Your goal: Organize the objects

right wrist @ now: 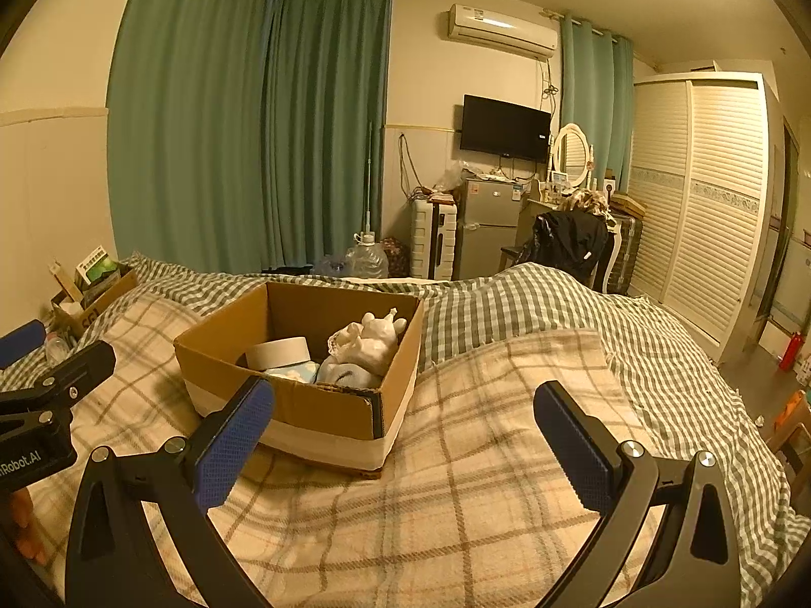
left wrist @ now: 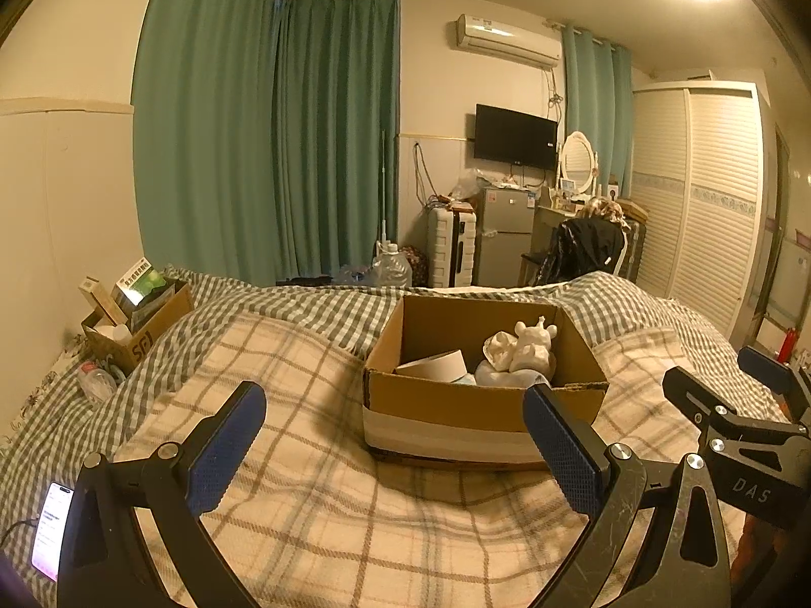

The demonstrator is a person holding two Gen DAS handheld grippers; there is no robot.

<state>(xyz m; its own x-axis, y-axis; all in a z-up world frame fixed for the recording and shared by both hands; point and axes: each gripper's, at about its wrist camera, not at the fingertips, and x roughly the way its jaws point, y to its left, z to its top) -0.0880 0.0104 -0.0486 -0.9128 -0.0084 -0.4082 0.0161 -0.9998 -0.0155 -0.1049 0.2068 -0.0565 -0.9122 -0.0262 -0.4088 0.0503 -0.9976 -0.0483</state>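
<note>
An open cardboard box [left wrist: 481, 408] stands on the plaid blanket [left wrist: 314, 506]. It holds a white plaster bear figure [left wrist: 532, 347], a white roll of tape [left wrist: 436, 365] and pale soft items. The box [right wrist: 324, 405] shows left of centre in the right wrist view, with the bear [right wrist: 375, 337] and the roll [right wrist: 281, 352] inside. My left gripper [left wrist: 395, 446] is open and empty, just in front of the box. My right gripper [right wrist: 405, 446] is open and empty, to the box's right. Each gripper shows at the edge of the other's view.
A second cardboard box [left wrist: 137, 319] with packets stands at the bed's far left, a plastic bottle [left wrist: 96, 380] beside it. A lit phone [left wrist: 50, 527] lies at the left edge. Beyond the bed are curtains, a fridge [left wrist: 502, 233], a chair and a wardrobe [left wrist: 699, 202].
</note>
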